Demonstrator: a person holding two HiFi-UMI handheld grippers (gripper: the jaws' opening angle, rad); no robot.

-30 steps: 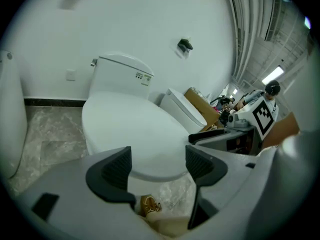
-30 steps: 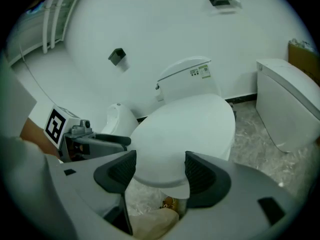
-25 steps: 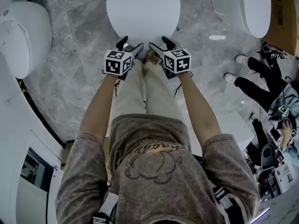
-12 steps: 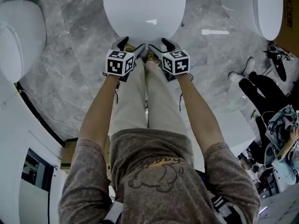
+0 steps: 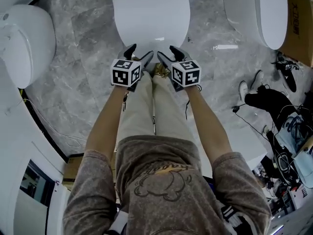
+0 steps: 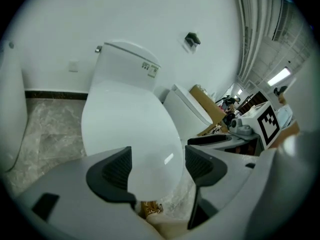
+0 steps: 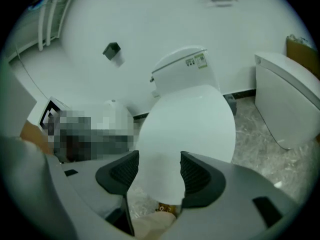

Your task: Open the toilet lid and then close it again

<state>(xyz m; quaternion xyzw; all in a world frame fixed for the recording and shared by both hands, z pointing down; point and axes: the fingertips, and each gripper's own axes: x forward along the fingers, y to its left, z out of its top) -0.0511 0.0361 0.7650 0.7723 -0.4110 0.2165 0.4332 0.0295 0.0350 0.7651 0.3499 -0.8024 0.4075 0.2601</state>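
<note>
left gripper (image 6: 157, 166): jaws released, wide apart, framing the front edge of the closed toilet lid (image 6: 127, 129). right gripper (image 7: 159, 171): jaws closing but not yet pressing, with the same edge between them. both sit side by side at the lid's near rim, above the grey marble floor (image 5: 83, 67).

The white oval toilet lid (image 5: 150, 13) looked smooth and glossy, catching a bright highlight. The grey veined stone floor (image 5: 83, 77) was polished. The beige trousers (image 5: 146, 106) and grey T-shirt (image 5: 161, 180) were matt cloth.
</note>
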